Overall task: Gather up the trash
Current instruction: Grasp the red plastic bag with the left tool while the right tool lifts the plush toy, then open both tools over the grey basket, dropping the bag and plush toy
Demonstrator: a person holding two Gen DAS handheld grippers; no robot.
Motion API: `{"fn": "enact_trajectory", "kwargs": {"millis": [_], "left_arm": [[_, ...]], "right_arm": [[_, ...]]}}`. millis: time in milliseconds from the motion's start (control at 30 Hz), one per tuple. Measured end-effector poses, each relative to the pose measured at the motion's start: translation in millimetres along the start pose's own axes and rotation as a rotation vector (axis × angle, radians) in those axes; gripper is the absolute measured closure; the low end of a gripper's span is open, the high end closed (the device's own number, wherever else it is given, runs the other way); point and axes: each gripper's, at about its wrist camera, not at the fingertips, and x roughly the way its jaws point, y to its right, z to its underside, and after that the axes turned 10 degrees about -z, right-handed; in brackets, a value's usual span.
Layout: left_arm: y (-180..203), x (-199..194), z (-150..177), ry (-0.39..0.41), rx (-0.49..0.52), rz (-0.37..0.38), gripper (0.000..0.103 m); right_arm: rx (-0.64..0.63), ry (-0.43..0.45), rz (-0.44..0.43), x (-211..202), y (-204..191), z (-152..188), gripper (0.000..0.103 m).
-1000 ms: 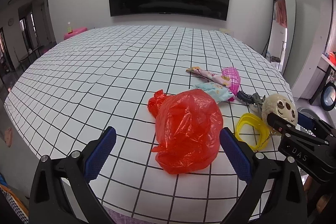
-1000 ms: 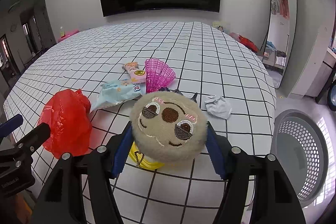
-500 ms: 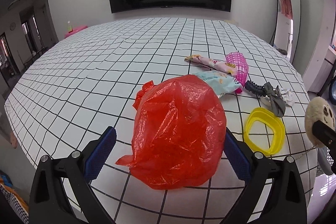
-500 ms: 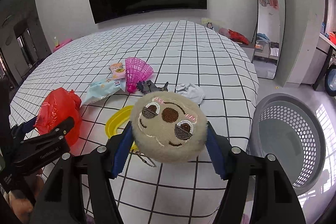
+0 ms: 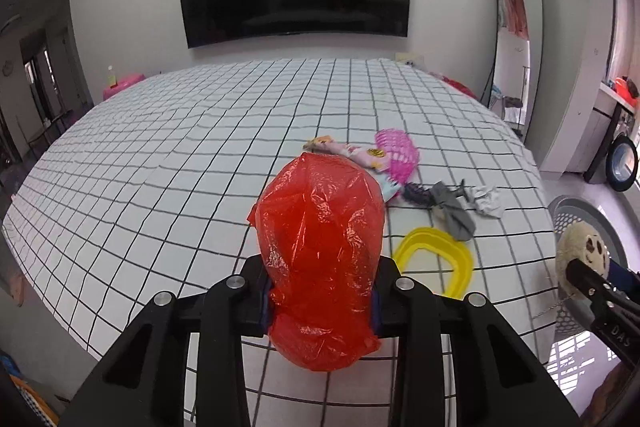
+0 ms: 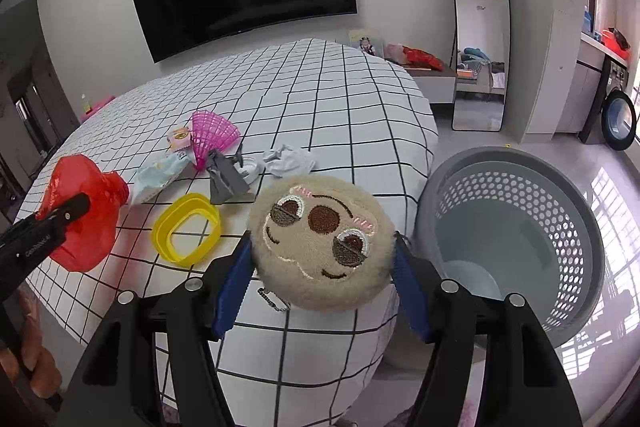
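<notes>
My left hand-held gripper (image 5: 320, 301) is closing on the red plastic bag (image 5: 320, 251) over the checked bed (image 5: 168, 163). My right hand-held gripper (image 6: 322, 279) clamps a plush toy (image 6: 320, 241) beside the grey basket (image 6: 516, 211). Next, I judge, both go into the basket.

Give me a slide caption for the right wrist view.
Right gripper holds a plush sloth face beside the grey laundry basket.
</notes>
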Motion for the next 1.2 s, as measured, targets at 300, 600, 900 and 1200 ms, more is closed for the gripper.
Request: {"fn": "enact_trajectory", "kwargs": {"millis": [300,600,900,1200], "left_arm": [[74.8,-41.1,-21.6,0.068,0.090,0.196,0.070],[198.1,-50.1,-16.1,0.041,0.268,0.436,0.070],[293.2,-41.0,-3.6,-0.015,0.366,0.598,0.068],[330.5,-13.9,7.7,-0.053,0.399,0.595,0.067]], "right_arm": [[0.099,0.080,0.069,-41.5,70.3,3.2,0.040],[0.203,0.100,0.204,-65.2,158.0,16.0,0.040],[0.221,0.097,0.214,-65.9,203.0,17.4,0.039],[0.200,0.059,0.191,-48.3,224.6,14.0,0.039]]}}
